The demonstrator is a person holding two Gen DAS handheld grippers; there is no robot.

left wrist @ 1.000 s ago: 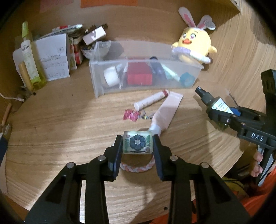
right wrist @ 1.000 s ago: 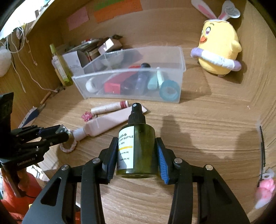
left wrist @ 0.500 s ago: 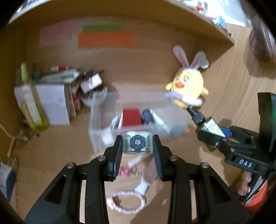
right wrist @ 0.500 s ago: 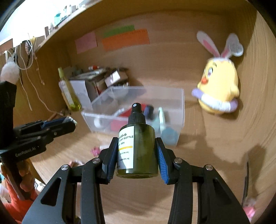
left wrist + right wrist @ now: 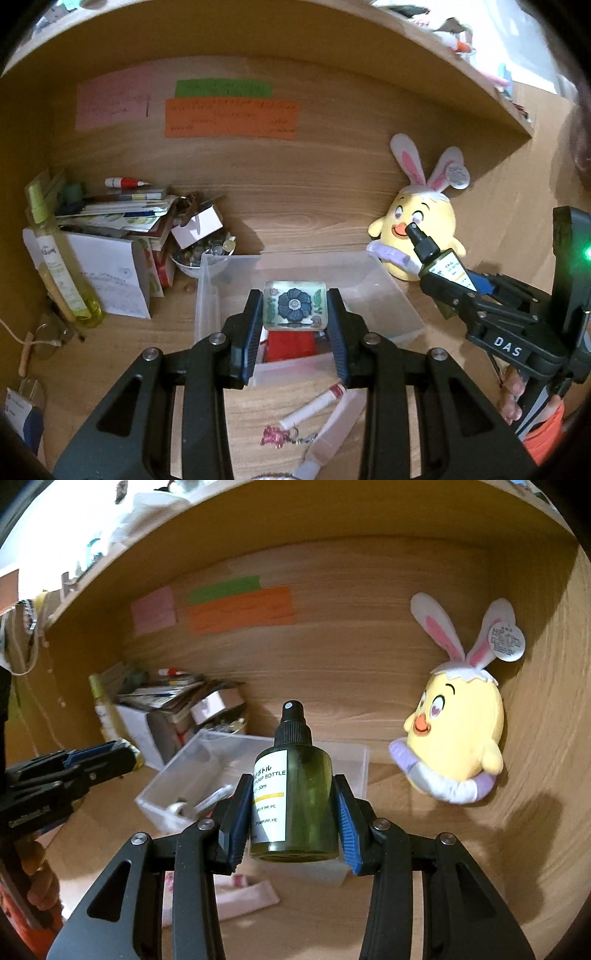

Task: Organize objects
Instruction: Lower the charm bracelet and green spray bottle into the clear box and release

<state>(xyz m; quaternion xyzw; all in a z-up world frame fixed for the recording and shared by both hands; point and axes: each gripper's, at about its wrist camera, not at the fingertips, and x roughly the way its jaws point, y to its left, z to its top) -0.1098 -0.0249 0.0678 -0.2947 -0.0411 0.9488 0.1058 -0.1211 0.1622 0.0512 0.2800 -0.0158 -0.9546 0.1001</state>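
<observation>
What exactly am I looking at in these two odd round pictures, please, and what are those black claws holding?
No robot here: a person holds a two-finger gripper in each hand, each carrying a fisheye camera looking along its fingers. One picture comes from each. The left gripper clamps a clear flower-printed block; the right gripper clamps a dark green pump bottle. Both hover above a wooden desk near a clear plastic bin with small items inside. Two tubes lie in front; a yellow bunny-eared plush sits behind.

Clear flower-printed block held over clear bin, dark green pump bottle upright beside it
</observation>
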